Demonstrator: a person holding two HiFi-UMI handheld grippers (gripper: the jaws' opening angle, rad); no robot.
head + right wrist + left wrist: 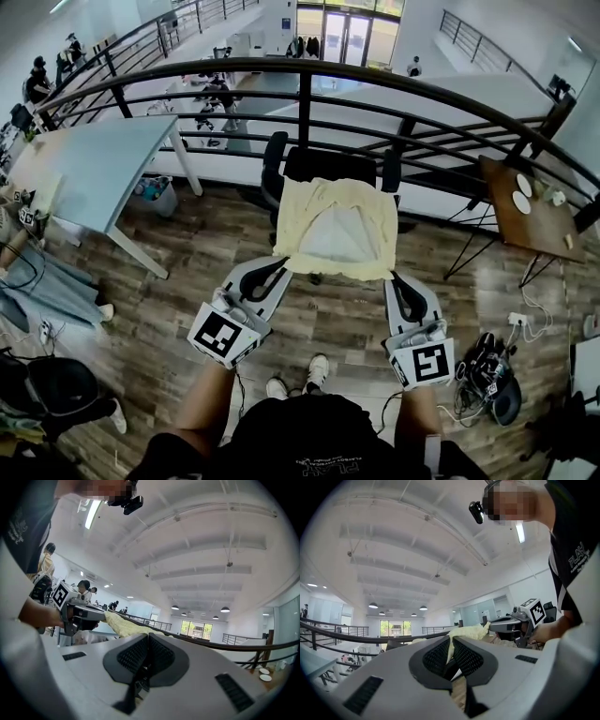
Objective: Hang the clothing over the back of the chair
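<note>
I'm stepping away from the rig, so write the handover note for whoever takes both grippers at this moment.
Grippers: the left gripper is shut on one corner of the yellow garment. The right gripper is shut on the other corner.
Things: the garment hangs spread between them, in front of the black chair by the railing.
Done: garment lifted and spread.
Left: carry it over the chair's back, which looks bare, drape it, then open both.
</note>
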